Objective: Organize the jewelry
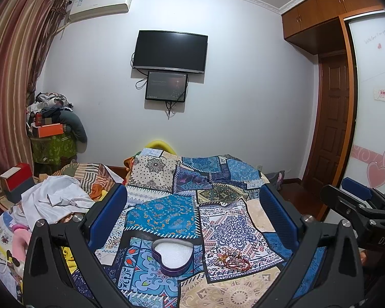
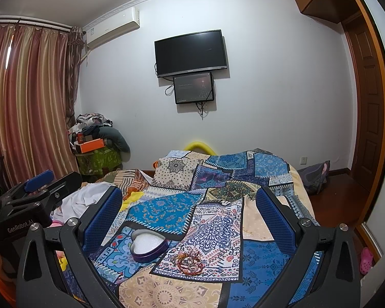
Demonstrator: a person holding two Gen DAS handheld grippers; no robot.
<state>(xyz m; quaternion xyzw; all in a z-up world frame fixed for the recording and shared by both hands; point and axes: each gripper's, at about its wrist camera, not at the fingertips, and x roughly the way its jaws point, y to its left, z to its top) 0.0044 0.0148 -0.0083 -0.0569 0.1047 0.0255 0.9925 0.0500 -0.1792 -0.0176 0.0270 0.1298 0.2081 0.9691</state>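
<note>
An open heart-shaped purple tin [image 1: 173,255] [image 2: 148,246] lined with white foam lies on the patchwork bedspread [image 1: 166,210] [image 2: 213,231]. Just right of it sits a tangled pile of red braided bracelets and beads [image 1: 233,258] [image 2: 190,260], apart from the tin. My left gripper [image 1: 192,192] hangs open above and short of both, nothing between its blue pads. My right gripper [image 2: 188,192] is open too and empty, held over the same spot. Each wrist view shows the other gripper at its edge: the right one's finger [image 1: 356,191], the left one's finger [image 2: 39,179].
Crumpled white cloth [image 1: 56,200] [image 2: 84,197] and striped bedding lie left of the tin. A red box [image 1: 15,179] and clutter stand further left. A television [image 1: 169,52] hangs on the far wall. The bed's right edge drops to a wooden floor [image 2: 336,200].
</note>
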